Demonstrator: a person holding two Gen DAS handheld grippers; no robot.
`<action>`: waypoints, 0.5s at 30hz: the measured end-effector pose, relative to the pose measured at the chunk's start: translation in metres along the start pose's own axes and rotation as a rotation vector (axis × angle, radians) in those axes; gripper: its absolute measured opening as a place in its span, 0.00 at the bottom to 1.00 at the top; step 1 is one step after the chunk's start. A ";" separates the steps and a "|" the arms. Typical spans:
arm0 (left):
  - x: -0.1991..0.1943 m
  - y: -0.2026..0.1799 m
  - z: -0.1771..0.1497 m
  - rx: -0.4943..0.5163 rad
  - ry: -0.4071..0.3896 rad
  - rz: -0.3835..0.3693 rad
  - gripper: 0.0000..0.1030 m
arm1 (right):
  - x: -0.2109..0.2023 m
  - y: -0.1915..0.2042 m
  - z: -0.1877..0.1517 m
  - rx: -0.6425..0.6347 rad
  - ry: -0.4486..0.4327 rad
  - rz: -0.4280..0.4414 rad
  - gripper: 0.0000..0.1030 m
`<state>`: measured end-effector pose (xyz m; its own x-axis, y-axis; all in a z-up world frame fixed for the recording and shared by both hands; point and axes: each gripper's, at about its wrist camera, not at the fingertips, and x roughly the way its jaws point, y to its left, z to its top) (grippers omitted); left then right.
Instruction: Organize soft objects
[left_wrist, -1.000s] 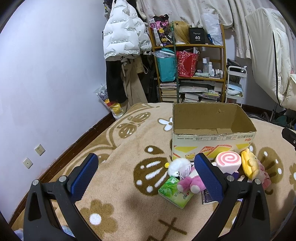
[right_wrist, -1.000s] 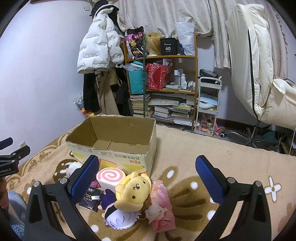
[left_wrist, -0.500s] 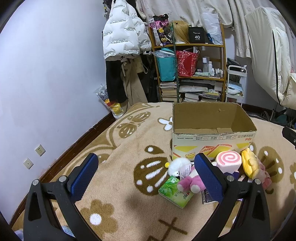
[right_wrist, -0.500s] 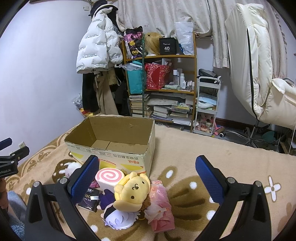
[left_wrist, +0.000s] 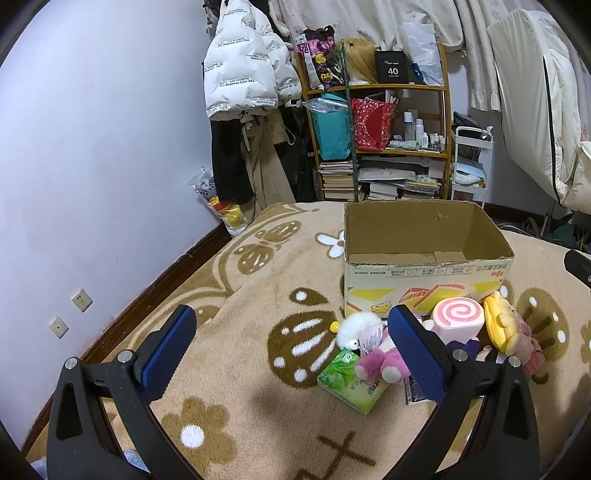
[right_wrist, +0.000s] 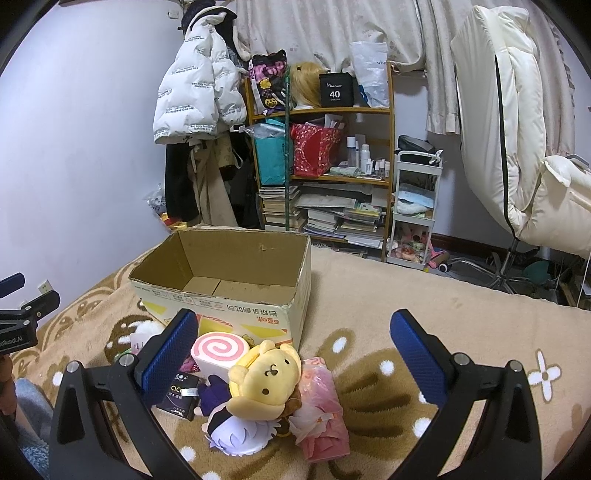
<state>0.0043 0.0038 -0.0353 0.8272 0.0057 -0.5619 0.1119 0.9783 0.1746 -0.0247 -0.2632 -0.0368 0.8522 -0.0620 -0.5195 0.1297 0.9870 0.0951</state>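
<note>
An empty cardboard box (left_wrist: 424, 273) (right_wrist: 225, 295) stands on the beige patterned blanket. In front of it lies a heap of soft things: a pink swirl-roll cushion (left_wrist: 458, 315) (right_wrist: 219, 350), a yellow dog plush (right_wrist: 264, 380) (left_wrist: 498, 326), a pink plush (left_wrist: 380, 363), a white fluffy toy (left_wrist: 356, 326), a purple-and-white doll (right_wrist: 232, 432) and a pink packet (right_wrist: 321, 406). My left gripper (left_wrist: 291, 354) hangs open, left of the heap. My right gripper (right_wrist: 295, 354) is open above the yellow dog, holding nothing.
A green tissue pack (left_wrist: 351, 380) and a black small box (right_wrist: 179, 398) lie among the toys. Behind are a cluttered shelf (right_wrist: 332, 166), a white cart (right_wrist: 413, 206), hanging coats (left_wrist: 243, 85) and a cream chair (right_wrist: 517, 147). The wall (left_wrist: 92, 166) is at left.
Both grippers have barely shifted; the right view has drifted very slightly. Nothing was picked up or moved.
</note>
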 end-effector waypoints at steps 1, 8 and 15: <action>0.001 0.000 0.000 0.001 0.001 0.001 0.99 | 0.000 0.000 0.000 -0.001 0.000 -0.001 1.00; 0.008 0.004 0.001 0.008 0.037 0.003 0.99 | 0.003 -0.001 -0.003 -0.004 0.009 0.002 1.00; 0.025 0.007 0.024 -0.040 0.085 -0.041 0.99 | 0.014 0.001 -0.006 -0.003 0.019 0.036 1.00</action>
<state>0.0389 0.0054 -0.0284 0.7724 -0.0188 -0.6349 0.1211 0.9856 0.1182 -0.0153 -0.2621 -0.0489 0.8469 -0.0232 -0.5313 0.0971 0.9890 0.1116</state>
